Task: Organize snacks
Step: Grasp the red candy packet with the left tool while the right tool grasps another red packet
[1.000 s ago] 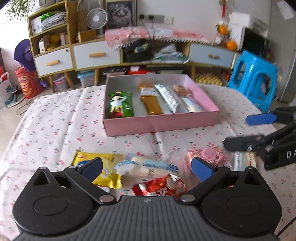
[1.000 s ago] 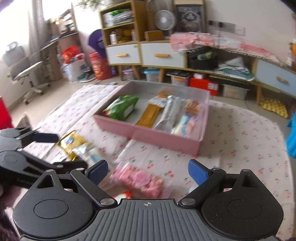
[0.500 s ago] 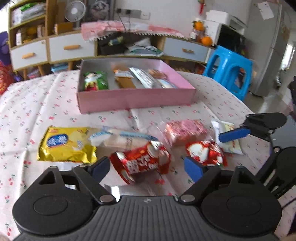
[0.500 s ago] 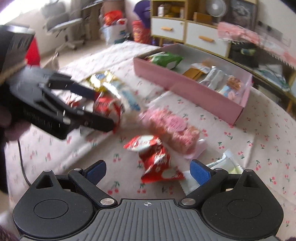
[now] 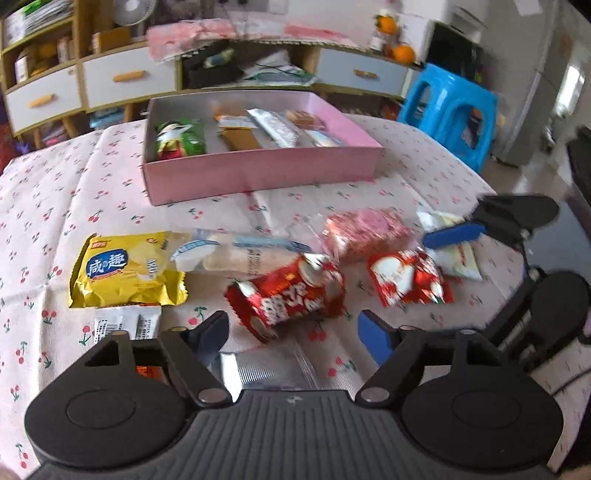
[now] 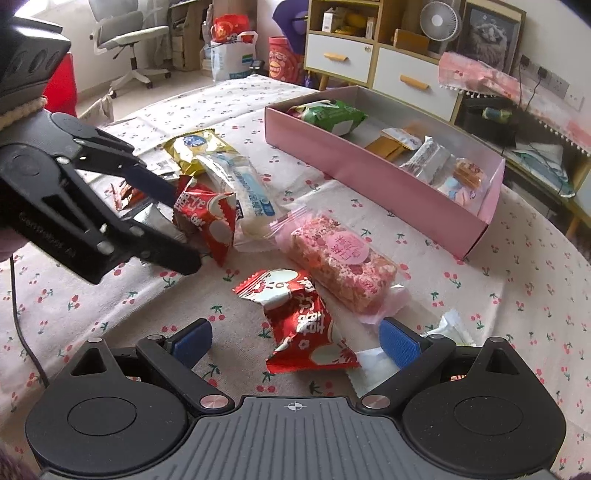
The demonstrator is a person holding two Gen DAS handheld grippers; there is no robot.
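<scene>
Home living room, drawer cabinets (image 6: 413,79), fan (image 6: 438,18)

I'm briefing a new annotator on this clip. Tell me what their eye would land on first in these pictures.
First, the long pink cardboard box at the far side of the cherry-print tablecloth, with several wrapped snacks lying inside. Nearer the cameras lies a loose scatter of packets: a shiny yellow biscuit bag on the left and two glossy red wrappers, one between the open left gripper fingers, the other before the open right gripper.
</scene>
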